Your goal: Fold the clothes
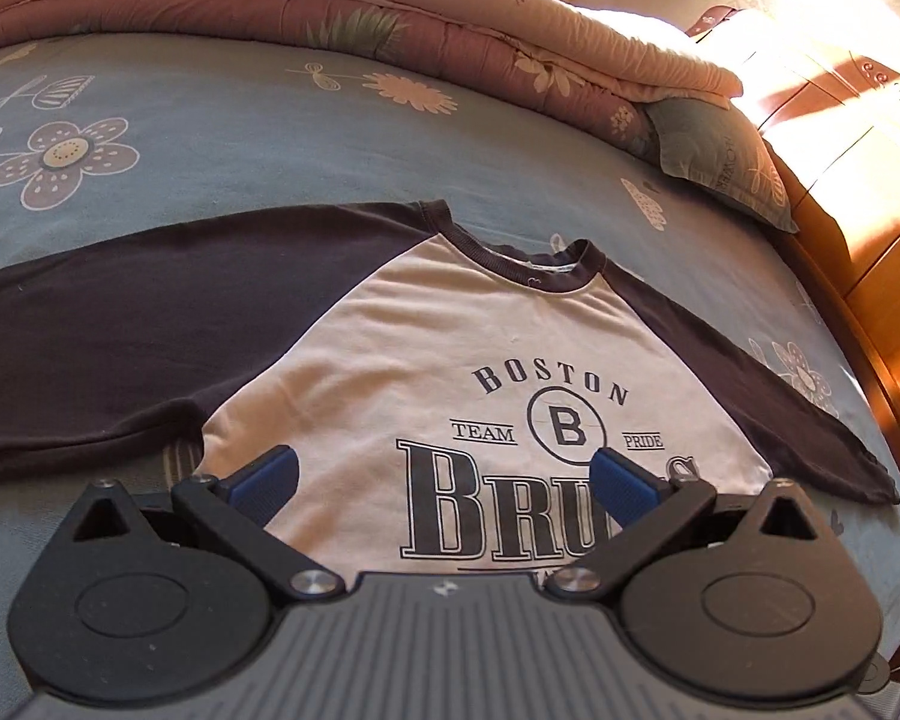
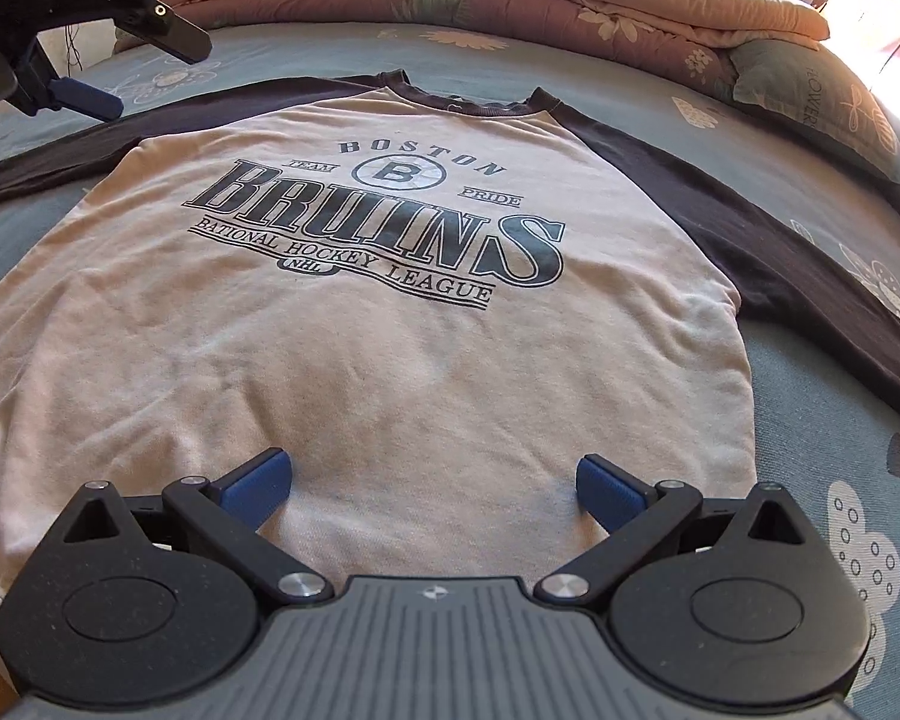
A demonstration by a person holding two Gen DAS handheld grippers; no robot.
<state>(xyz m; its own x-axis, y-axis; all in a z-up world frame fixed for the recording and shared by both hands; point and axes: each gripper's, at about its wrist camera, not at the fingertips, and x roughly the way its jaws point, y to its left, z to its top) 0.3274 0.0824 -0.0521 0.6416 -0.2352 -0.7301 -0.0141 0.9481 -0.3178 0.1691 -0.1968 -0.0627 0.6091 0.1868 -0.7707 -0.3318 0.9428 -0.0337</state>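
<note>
Right wrist view: shirt (image 2: pixel 390 312) is lying flat on the bed (image 2: pixel 810 420), right gripper (image 2: pixel 431 483) and left gripper (image 1: pixel 444 477) both hovering wide, gripping nothing.

Strong sun came from my upper right, blowing out the orange wooden headboard (image 1: pixel 840 138). The blue floral bedsheet (image 1: pixel 210 138) stayed evenly lit, sharp; fisheye bent the edges.

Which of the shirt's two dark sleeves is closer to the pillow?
The sleeve on the right side of the right wrist view; it runs toward the pillow, while the other sleeve lies under the left gripper.
</note>
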